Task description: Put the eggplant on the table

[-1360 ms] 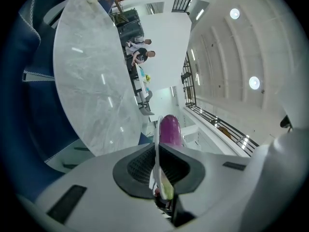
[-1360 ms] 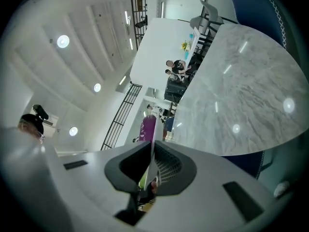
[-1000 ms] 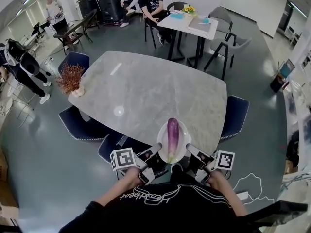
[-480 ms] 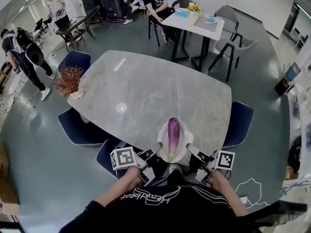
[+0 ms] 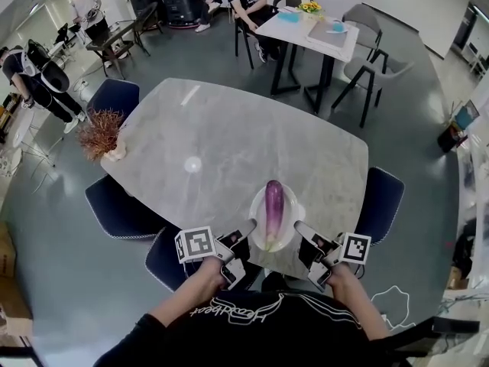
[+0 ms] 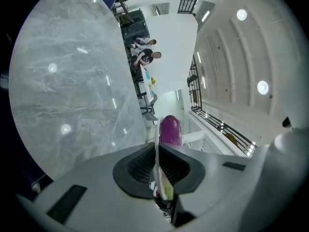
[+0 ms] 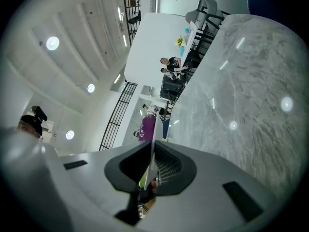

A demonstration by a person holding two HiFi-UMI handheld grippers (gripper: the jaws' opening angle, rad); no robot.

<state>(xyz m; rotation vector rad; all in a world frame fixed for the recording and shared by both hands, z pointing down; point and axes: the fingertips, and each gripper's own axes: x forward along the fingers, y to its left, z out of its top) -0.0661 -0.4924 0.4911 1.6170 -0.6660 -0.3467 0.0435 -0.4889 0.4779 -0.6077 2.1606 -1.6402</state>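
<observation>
Change: compared with a second earlier, the plate (image 5: 293, 202) and its load sat further in over the table (image 5: 229, 136). Grey stone showed under both tools where dark floor and chair had shown. The grip on each side looked the same.
Left tongs (image 5: 244, 236): closed narrow on the plate's left rim. In the left gripper view the thin white edge ran straight up between the two ribbed black pads.
Eggplant (image 5: 272, 209): it lay lengthwise along the middle of the plate, between the two tools and touching neither. Its rounded end pointed away from the person, and its pale green stem end lay at the near rim.
Right tongs (image 5: 299, 228): closed narrow on the plate's right rim. In the right gripper view the rim stood on edge in the gap, with the purple tip just beyond it.
Height: the pictures did not show whether the plate rested on the table or was held just above it.
Eggplant surface: glossy purple, smooth, long and slightly tapered.
Plate: white, round, shallow and thin-edged.
Table: grey marbled stone, polished enough to carry spots of lamp glare, rectangular with rounded corners.
Tools: pale grey shells with black grooved pads, each with a cube of square black-and-white markers near the hand.
Chairs (image 5: 114, 98): dark blue padded seats, tucked round the table.
</observation>
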